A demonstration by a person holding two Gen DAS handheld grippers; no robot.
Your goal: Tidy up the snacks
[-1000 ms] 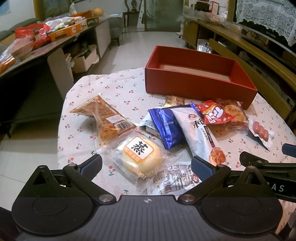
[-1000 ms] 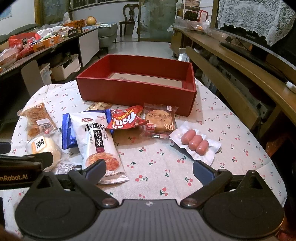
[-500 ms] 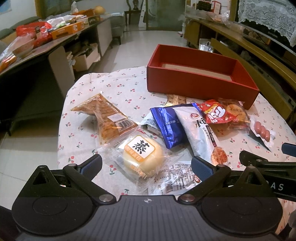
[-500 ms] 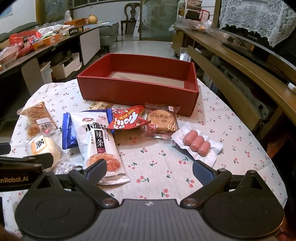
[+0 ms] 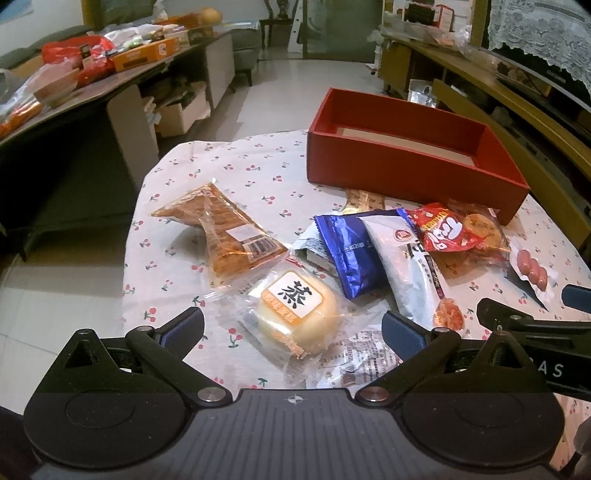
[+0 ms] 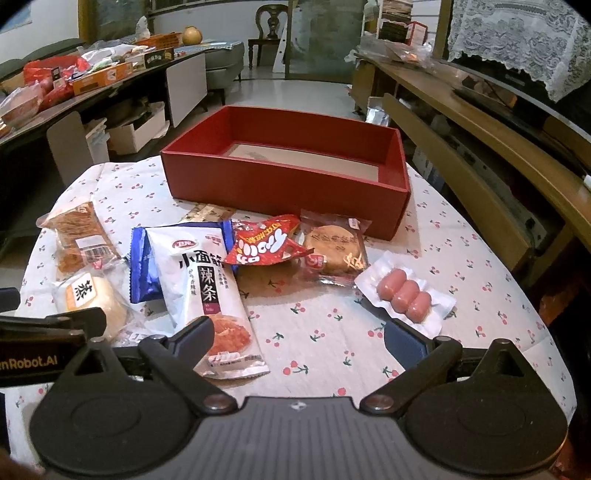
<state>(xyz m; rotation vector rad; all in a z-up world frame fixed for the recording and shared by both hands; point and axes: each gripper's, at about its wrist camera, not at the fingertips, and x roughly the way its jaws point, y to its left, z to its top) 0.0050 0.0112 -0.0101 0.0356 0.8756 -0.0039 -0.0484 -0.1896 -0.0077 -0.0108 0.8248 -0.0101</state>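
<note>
just one red box [image 6: 284, 184], three sausages [image 6: 404, 297]

A pale tiled floor [image 6: 295, 92] runs past a cluttered sideboard [image 6: 110, 92], a wooden bench [image 6: 480, 173], and a distant chair [image 6: 271, 29].

Snacks spread before the open red cardboard box [image 6: 284, 184] on the cherry-print tablecloth [image 6: 332, 332]

Clear-wrapped round bun [image 5: 295, 314] farthest left, long white spicy-strip packet [image 6: 207, 291] mid-row, three-sausage vacuum pack [image 6: 406, 301] far right

red box [image 6: 284, 184]: open, upright, far side | snack packets [image 6: 207, 273]: scattered flat before it
</note>
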